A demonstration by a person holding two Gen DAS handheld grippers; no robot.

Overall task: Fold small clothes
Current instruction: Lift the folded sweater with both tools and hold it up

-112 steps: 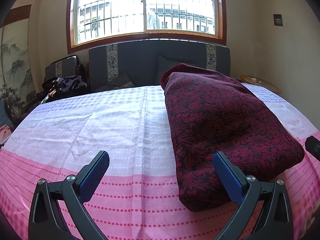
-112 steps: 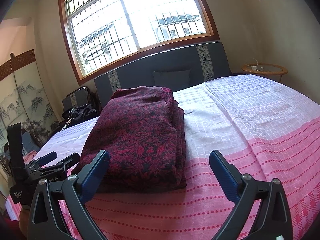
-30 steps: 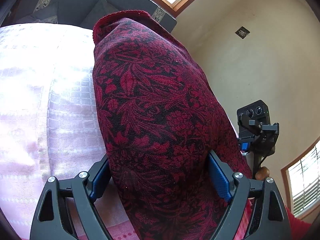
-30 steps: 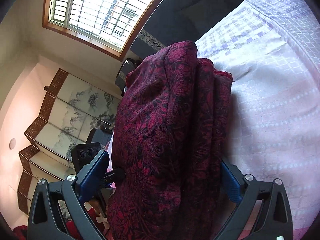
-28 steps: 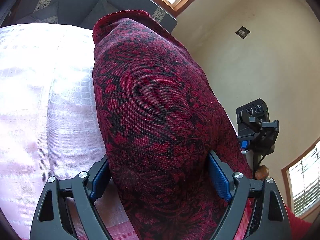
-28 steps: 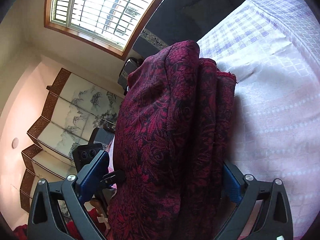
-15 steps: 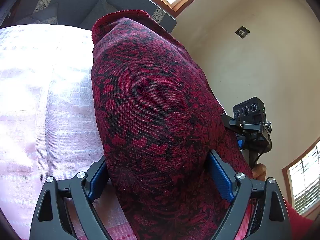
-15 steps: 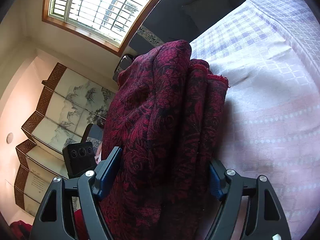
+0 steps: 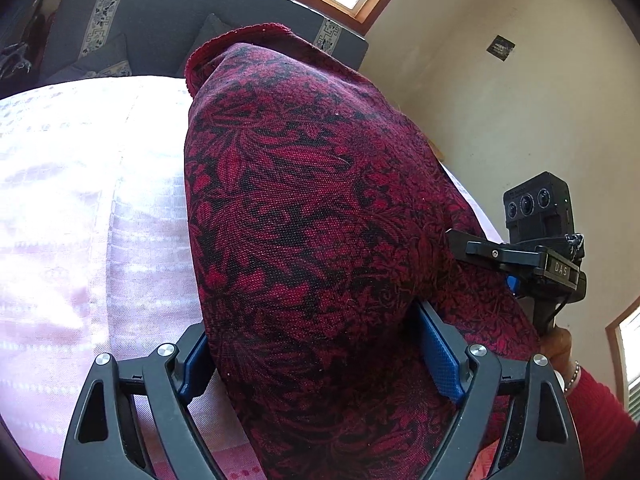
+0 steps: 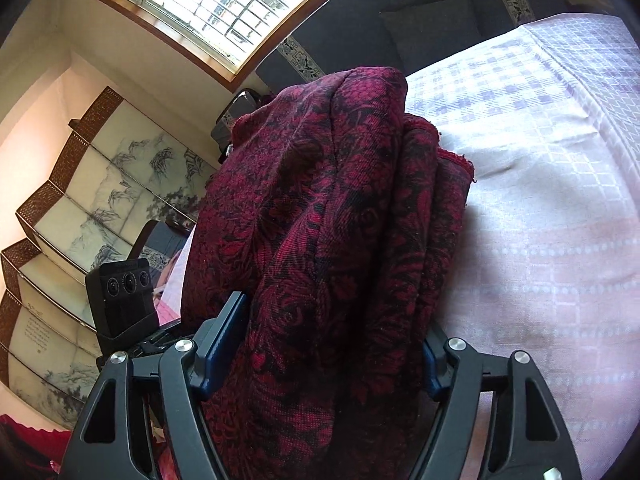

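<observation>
Both grippers, left gripper (image 9: 320,354) and right gripper (image 10: 320,344), clamped the near end of the folded red floral garment (image 9: 312,208) on the pink bedspread (image 9: 92,208). Its thick layers could slip apart from the squeeze, undoing the fold.

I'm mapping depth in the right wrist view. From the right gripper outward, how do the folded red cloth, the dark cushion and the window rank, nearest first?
1. Folded red cloth: clamped between the right gripper's fingers, centre of view.
2. Dark cushion: beyond the cloth, upper right, against the dark headboard.
3. Window: farthest, upper left, in the wall above the headboard.
</observation>
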